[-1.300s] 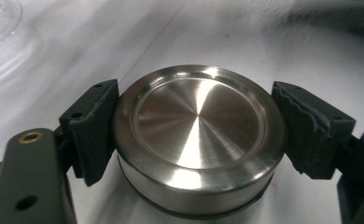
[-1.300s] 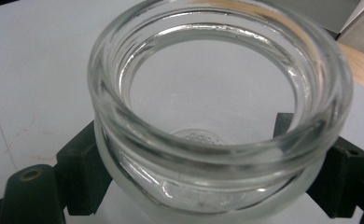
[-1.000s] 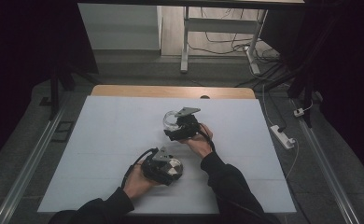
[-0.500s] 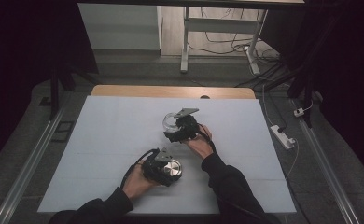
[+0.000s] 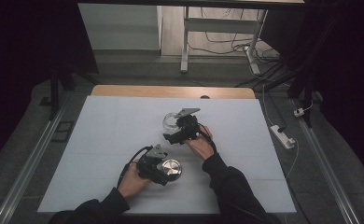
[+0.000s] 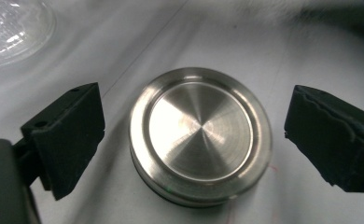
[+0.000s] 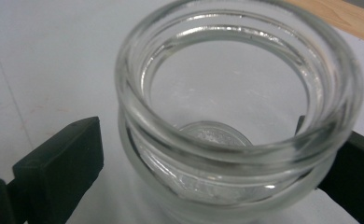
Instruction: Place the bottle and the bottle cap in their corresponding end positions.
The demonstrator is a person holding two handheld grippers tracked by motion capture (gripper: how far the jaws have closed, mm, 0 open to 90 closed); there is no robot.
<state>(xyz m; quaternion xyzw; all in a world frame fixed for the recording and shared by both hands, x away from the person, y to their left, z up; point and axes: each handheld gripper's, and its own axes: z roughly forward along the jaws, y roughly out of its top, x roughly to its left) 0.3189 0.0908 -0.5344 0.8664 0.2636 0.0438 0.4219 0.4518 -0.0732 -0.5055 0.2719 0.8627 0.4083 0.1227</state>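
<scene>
Both sets of jaws have just been opening, and my hands have barely shifted since the earlier frames. My left gripper (image 6: 194, 135) now stands apart around the metal lid (image 6: 200, 135), which lies flat on the white table (image 5: 101, 140) between the pads without touching them. My right gripper (image 7: 208, 172) is spread wide beside the glass jar (image 7: 238, 107), which stands upright and open-mouthed farther back on the table, near its middle.
</scene>
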